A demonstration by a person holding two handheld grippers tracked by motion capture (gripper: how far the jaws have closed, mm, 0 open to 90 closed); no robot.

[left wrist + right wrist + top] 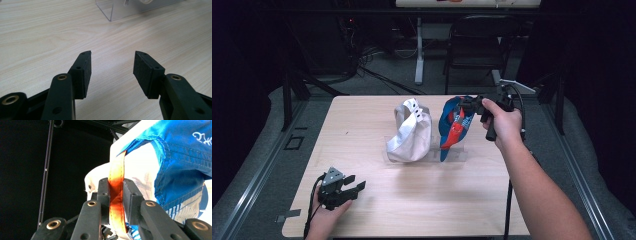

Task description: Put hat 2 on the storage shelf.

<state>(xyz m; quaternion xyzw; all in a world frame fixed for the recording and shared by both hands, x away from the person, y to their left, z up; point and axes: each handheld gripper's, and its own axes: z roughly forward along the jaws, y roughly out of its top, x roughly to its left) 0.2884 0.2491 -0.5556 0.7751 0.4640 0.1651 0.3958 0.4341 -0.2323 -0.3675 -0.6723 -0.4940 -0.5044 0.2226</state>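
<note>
While the left gripper rests low on the wooden table, near its front left corner and well in front of the clear acrylic stand, its jaws stand apart with nothing between them. Seen from the left gripper view, its two black pads hover over bare wood, and a corner of the same stand shows farther off.

Left on the clear stand, a white cap hangs upright, its perforated strap at the top. Just beside it, to the right on the stand, sits the blue cap, tilted, with blue fabric above and an orange-red strip running down its front.

Right of the stand and level with the blue cap's top, the right gripper reaches in from the person's right hand. Its jaws are nearly closed and clamp the orange strap of the blue cap; in the right gripper view the pads press on the strap from both sides, with the white cap behind.
</note>
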